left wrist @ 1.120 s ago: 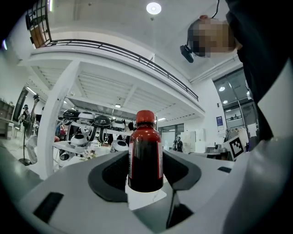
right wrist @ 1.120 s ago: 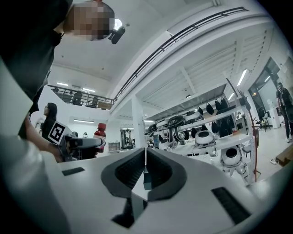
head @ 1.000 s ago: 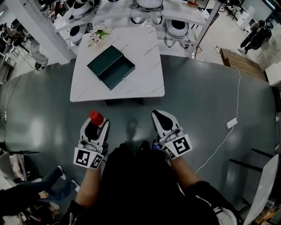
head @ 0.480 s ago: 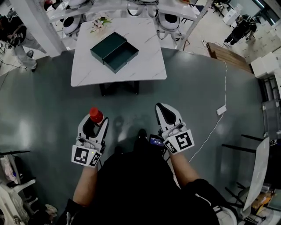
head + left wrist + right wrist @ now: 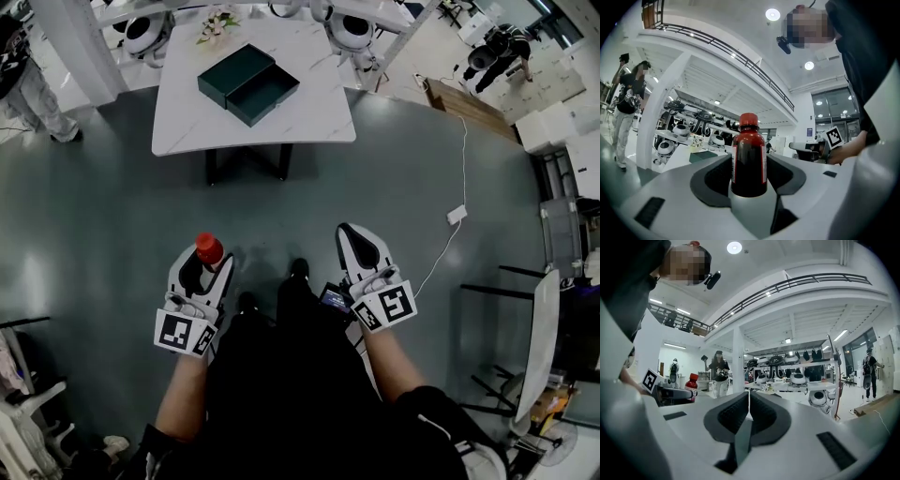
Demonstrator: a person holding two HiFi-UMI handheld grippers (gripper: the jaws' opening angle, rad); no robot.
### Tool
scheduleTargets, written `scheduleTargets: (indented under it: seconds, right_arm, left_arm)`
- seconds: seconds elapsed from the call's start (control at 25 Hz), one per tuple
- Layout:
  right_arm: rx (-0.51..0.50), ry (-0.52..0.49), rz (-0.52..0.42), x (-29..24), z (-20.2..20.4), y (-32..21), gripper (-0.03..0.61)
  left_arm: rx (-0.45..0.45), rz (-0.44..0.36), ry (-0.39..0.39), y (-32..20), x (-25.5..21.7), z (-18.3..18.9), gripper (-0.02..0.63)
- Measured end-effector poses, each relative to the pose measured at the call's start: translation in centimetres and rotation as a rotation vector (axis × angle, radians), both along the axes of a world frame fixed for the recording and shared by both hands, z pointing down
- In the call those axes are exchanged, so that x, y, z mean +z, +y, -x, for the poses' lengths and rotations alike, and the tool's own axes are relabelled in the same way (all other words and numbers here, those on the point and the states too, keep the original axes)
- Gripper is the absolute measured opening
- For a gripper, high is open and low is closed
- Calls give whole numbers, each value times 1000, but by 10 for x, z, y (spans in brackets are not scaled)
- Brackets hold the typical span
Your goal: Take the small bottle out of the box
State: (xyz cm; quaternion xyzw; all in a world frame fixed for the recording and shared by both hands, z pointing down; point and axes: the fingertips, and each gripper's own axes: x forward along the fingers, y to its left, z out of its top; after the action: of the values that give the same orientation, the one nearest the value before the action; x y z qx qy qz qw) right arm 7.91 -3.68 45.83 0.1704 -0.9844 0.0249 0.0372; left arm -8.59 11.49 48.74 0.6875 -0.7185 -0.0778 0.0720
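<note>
Head view is showing the left tongs gripping the small bottle by its dark body, the red cap poking up past the tips. Right tongs are sitting closed with nothing between them. Both are hovering over the grey floor, well apart from the white bench, where the dark green box is lying open, its two halves side by side.
</note>
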Motion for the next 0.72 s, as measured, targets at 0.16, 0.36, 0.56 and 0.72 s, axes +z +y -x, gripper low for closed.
scheduleTargets:
  seconds: [0.16, 0.36, 0.56, 0.72]
  right_arm:
    - [-4, 18, -5, 1, -5, 7, 35]
    - [-44, -11, 20, 3, -11, 2, 35]
    - [-106, -81, -5, -13, -7, -3, 35]
    - [-104, -114, -11, -18, -16, -15, 35]
  left_arm:
    - [13, 6, -2, 0, 8, -6, 235]
    - [-1, -4, -17, -8, 0, -22, 235]
    - [-40, -18, -29, -19, -21, -29, 235]
    - [-34, -14, -54, -33, -34, -41, 235]
